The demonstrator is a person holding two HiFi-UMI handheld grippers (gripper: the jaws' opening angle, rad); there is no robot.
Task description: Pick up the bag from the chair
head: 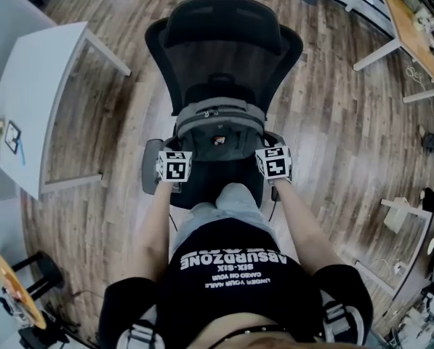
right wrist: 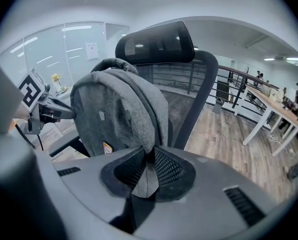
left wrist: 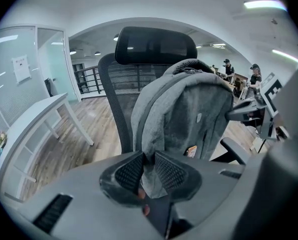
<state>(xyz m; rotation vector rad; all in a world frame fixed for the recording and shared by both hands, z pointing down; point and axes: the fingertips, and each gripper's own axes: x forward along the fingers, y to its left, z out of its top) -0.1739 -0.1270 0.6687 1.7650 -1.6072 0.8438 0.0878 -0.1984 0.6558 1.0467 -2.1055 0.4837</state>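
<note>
Facing the black mesh chair (head: 224, 49), you have the grey bag (head: 220, 126) upright against its backrest. Your left gripper (left wrist: 149, 166) has its jaws closed narrowly on a fold of the bag's fabric at one side; your right gripper (right wrist: 149, 165) pinches a fold at the other.

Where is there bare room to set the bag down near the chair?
Bare floor lies between the white table and the chair, and wider floor between the chair and the desk at right. The table top is mostly free. The bag fills the chair.
</note>
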